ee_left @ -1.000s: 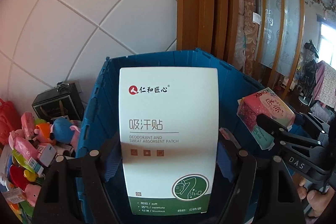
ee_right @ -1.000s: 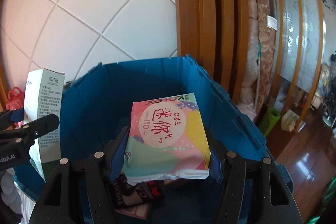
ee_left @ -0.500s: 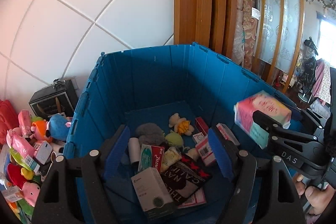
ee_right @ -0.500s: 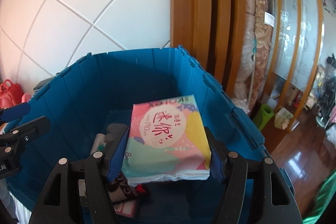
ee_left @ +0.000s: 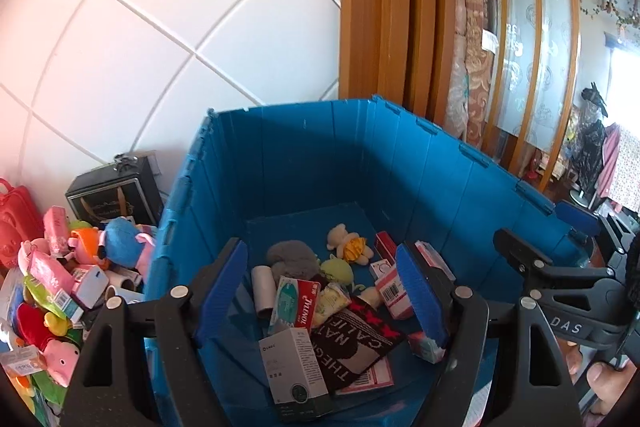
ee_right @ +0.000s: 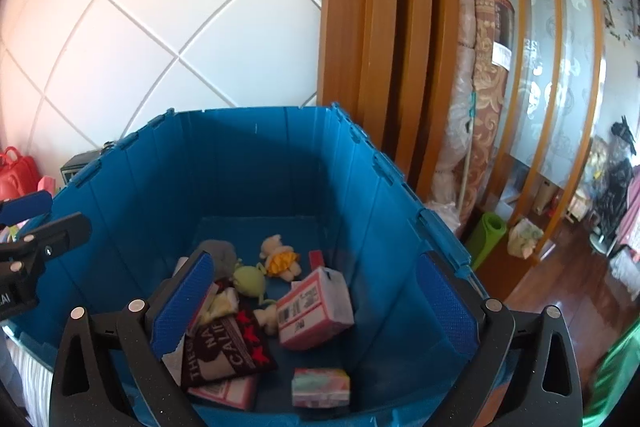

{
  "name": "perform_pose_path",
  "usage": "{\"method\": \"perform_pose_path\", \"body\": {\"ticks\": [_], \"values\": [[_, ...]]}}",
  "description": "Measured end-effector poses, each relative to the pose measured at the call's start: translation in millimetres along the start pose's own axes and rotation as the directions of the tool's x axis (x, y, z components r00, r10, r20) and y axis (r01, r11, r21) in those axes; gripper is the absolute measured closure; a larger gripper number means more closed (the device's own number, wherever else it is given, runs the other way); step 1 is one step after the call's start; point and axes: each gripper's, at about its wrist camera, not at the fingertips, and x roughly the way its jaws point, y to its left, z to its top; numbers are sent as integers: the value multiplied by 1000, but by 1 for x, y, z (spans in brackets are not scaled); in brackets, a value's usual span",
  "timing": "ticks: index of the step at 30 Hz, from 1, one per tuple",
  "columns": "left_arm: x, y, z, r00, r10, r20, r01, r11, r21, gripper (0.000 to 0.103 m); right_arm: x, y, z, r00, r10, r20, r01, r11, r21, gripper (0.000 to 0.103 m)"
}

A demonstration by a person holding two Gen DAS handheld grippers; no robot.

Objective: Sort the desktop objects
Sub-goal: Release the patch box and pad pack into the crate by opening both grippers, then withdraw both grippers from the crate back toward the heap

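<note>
The pastel soft pack (ee_right: 320, 387) lies in the blue plastic crate (ee_right: 256, 163), below the opening, empty right gripper (ee_right: 316, 303).

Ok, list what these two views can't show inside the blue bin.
- Left wrist view: the white box runs behind the left hand-held gripper.
- Right wrist view: the pastel pack is motion-blurred, print unreadable.
- Both: the blue bin has its near wall cut off.

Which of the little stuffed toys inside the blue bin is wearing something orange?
The cream teddy near the blue bin's back wall, in an orange-yellow skirt. The green toy and the grey plush beside it wear nothing orange.
</note>
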Motion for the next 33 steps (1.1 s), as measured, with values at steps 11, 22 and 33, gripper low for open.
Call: {"method": "perform_pose_path", "body": {"ticks": [11,22,33], "values": [[-55,52,-19,989,127,81,-122,990,-69,24,-42,44,2,990,114,81,-112,993,-22,0],[-105,159,-57,954,291,72,-274,944,-184,24,-72,155,7,944,305,123,-289,948,-133,0],[-138,291,-119,894,443,-59,-439,846,-301,24,-86,291,0,885,461,68,-433,867,-248,0]]}}
